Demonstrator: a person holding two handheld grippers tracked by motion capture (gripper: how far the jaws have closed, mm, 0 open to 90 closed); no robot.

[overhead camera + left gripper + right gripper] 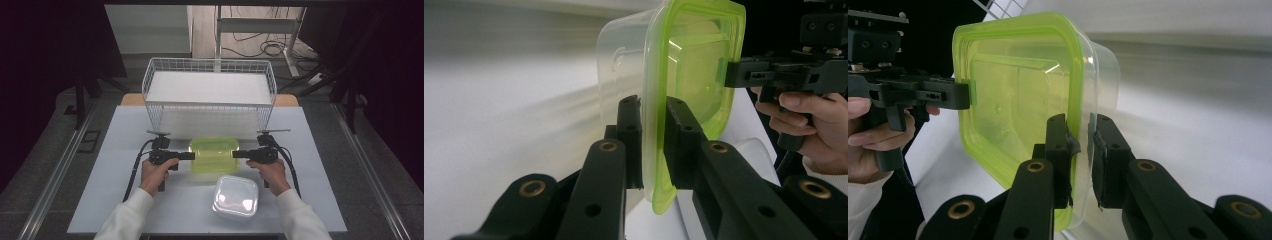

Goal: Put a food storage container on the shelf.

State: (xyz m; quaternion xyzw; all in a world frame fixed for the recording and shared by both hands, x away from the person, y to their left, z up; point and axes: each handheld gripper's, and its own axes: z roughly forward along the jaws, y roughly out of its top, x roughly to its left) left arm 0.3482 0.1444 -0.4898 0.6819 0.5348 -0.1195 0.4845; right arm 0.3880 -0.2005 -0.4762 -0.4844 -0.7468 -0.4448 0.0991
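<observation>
both grippers clamp the green-lidded container (pixel 214 155): left gripper (pixel 188 156) on its left rim, right gripper (pixel 239 154) on its right, beside a clear container (pixel 236 196).

container (pixel 214 155): clear, lime-green lid | second container (pixel 235 195): clear, whitish lid | basket (pixel 208 66): white wire grid | bench (pixel 120 145): pale grey

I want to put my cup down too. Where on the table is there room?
The table is bare at its left side, beside the left gripper, and at the right edge past the right gripper. The middle is crowded: green-lidded box, clear box, wire basket behind.
</observation>
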